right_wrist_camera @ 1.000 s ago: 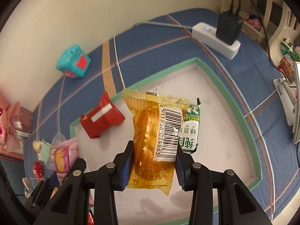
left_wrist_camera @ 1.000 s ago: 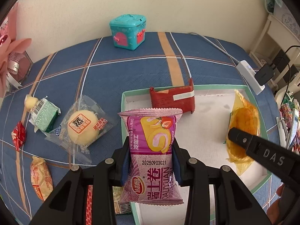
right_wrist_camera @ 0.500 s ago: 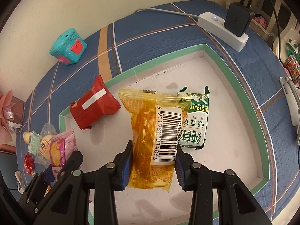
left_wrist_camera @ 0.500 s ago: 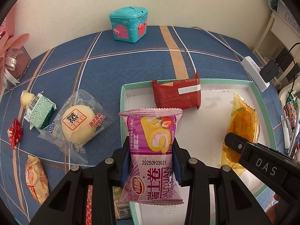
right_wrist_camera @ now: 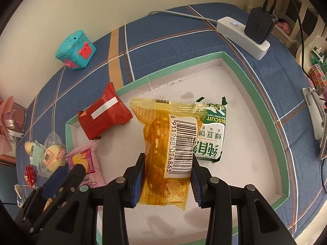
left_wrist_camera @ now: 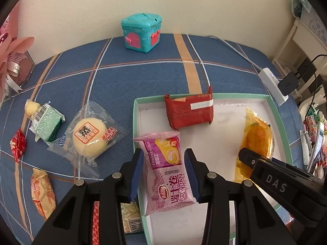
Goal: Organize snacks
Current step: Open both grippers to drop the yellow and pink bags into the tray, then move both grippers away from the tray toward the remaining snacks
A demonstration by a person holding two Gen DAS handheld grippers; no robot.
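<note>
A white tray with a green rim (left_wrist_camera: pixel 271 114) (right_wrist_camera: pixel 241 75) lies on the blue plaid cloth. My left gripper (left_wrist_camera: pixel 164 173) is open; the pink Swiss-roll pack (left_wrist_camera: pixel 169 171) lies between its fingers, leaning on the tray's left rim. It also shows in the right wrist view (right_wrist_camera: pixel 85 163). My right gripper (right_wrist_camera: pixel 167 181) is shut on the yellow cake pack (right_wrist_camera: pixel 167 143), held over the tray; it shows in the left wrist view (left_wrist_camera: pixel 255 140). A red pack (left_wrist_camera: pixel 189 110) (right_wrist_camera: pixel 103 114) and a green biscuit pack (right_wrist_camera: pixel 212 136) lie in the tray.
Left of the tray lie a clear-wrapped bun (left_wrist_camera: pixel 90 136), a green pack (left_wrist_camera: pixel 46 122), a small red candy (left_wrist_camera: pixel 17 145) and an orange pack (left_wrist_camera: pixel 43 192). A teal toy box (left_wrist_camera: pixel 141 32) stands by the wall. A white power strip (right_wrist_camera: pixel 243 36) with a black charger lies at right.
My left gripper has opened and let go of the pink pack, which dropped onto the tray's left rim. The right gripper, holding the yellow pack, has moved lower over the tray.
</note>
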